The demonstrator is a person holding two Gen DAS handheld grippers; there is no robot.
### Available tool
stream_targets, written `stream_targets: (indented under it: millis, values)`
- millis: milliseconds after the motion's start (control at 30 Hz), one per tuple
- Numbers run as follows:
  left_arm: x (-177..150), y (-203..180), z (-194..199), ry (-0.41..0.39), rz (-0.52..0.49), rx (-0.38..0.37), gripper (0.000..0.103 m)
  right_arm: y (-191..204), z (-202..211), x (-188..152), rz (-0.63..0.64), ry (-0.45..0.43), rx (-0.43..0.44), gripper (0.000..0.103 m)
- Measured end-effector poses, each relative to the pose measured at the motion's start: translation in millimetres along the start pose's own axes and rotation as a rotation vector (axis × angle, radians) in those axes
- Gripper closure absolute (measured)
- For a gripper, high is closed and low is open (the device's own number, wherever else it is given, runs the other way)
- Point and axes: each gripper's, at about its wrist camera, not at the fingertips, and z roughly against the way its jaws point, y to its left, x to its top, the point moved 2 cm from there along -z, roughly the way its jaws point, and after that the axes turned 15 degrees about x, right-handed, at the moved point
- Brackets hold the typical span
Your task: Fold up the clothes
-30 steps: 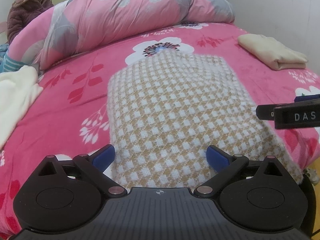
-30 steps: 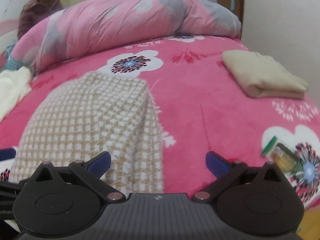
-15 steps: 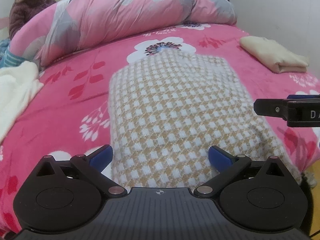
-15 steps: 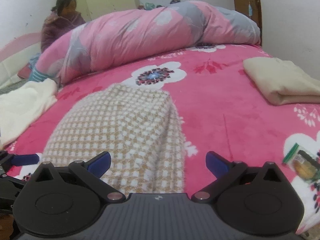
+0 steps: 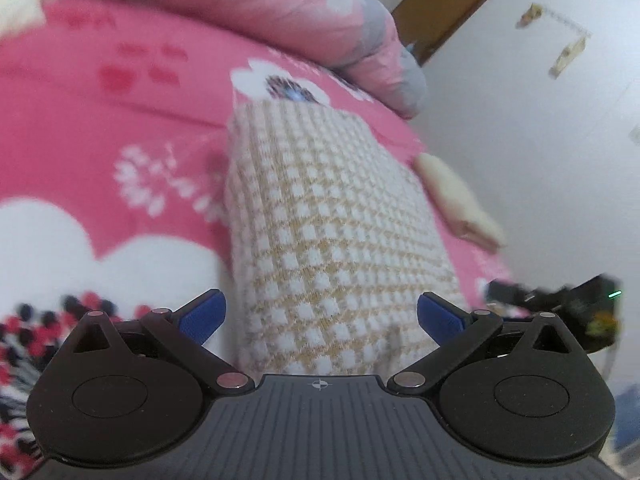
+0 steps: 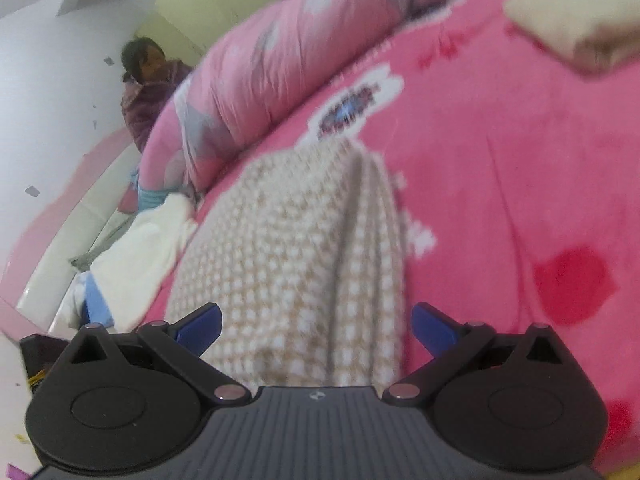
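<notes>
Left wrist view is showing the left gripper (image 5: 319,314) hanging over the near end of the checked knit garment (image 5: 332,224), its blue fingertips (image 5: 202,316) spread wide to either side of the cloth and pinching nothing. The garment is lying as a long folded strip on the pink flowered bedspread (image 5: 132,116), running away toward the rolled pink quilt (image 5: 280,12); a folded cream garment (image 5: 456,200) is sitting just beyond its right edge. Further right, a dark blurred device (image 5: 576,304) is showing at the frame edge, too smeared to identify.

Moving to the right wrist view, the right gripper (image 6: 316,326) is likewise spread open above the near hem of the checked knit garment (image 6: 288,248), where a raised lengthwise ridge is standing up in the cloth. A white garment (image 6: 136,248) is lying off to the left, and a person in a dark jacket (image 6: 150,92) is sitting behind the quilt.

Both views are blurred, suggesting quick motion. The risk appears to be closing on only the top layer, or on the ridge alone, so that the strip would open out or fold crooked when lifted; uneven grips between the two sides could skew the hem.
</notes>
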Motion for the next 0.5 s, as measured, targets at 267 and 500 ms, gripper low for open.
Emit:
stream_targets:
  millis: [267, 500]
  values:
    - [15.2, 1.5, -48.3, 0.092, 0.051, -0.094, 0.0, -29.3, -44.0, 24.2, -0.072, 0.098, 0.12, 0.0]
    - [21.1, 0.6, -59.6, 0.124, 0.03, -0.128, 0.0, -31.0, -86.1, 44.3, -0.044, 0.239, 0.211, 0.0]
